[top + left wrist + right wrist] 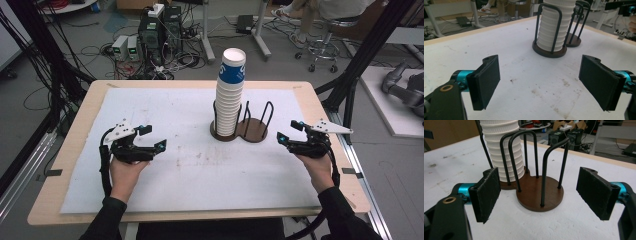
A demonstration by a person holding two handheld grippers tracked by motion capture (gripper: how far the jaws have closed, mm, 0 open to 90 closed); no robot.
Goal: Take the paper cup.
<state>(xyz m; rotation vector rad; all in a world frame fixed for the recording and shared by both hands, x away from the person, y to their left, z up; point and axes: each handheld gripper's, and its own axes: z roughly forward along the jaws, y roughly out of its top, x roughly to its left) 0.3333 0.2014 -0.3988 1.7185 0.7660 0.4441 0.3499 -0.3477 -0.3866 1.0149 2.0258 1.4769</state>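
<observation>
With jaws spread and empty, the left gripper (pixel 150 137) and right gripper (pixel 289 132) flank the tall stack of white ribbed paper cups (pixel 230 100) in the dark wooden two-bay wire holder (pixel 256 131), apparently poised for an opening reach requiring a pinch on the top cup.

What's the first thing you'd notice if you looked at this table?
A tall stack of paper cups rises from the left ring of a brown two-ring holder at the table's far middle, the top cup blue. The left claw and right claw hang open on either side.
</observation>
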